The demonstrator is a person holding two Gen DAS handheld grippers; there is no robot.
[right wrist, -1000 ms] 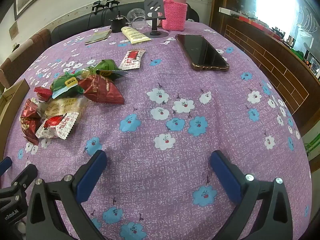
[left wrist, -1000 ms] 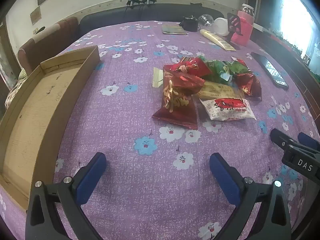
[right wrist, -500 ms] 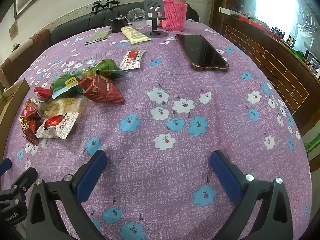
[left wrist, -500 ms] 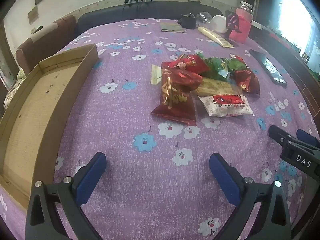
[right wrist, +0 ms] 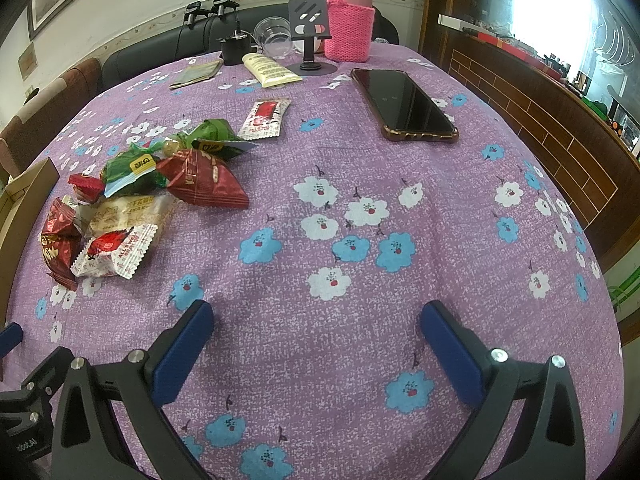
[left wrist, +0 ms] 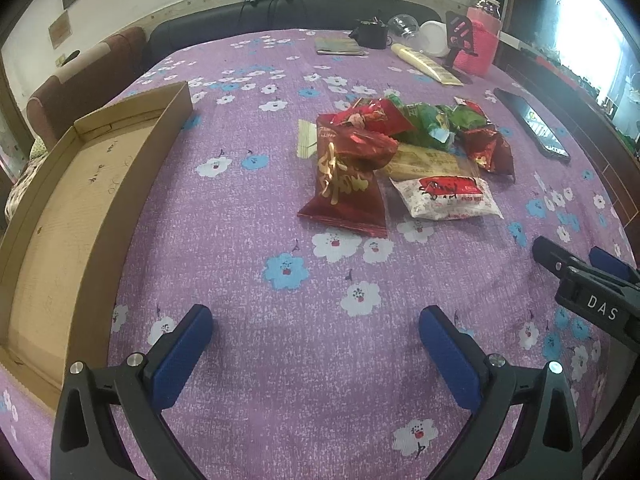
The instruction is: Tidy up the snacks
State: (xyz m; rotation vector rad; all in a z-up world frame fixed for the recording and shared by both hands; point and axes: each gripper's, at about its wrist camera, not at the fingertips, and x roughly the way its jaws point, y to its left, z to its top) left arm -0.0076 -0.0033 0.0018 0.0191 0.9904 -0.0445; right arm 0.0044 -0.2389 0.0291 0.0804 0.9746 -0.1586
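A pile of snack packets lies mid-table: a dark red packet, a white and red packet, a tan biscuit packet and green packets. The pile also shows in the right wrist view, with one white and red packet lying apart. A shallow cardboard tray sits at the left, with nothing in it. My left gripper is open and empty, short of the pile. My right gripper is open and empty over bare cloth, right of the pile; it shows in the left wrist view.
A phone lies at the right. At the far edge stand a pink-sleeved flask, a phone stand, a cream tube, a clear cup and a booklet. A sofa sits behind the table.
The left gripper has drifted slightly back and to the right, so the pile sits a little further left and higher in its view. The right gripper has barely moved. Both stay open.
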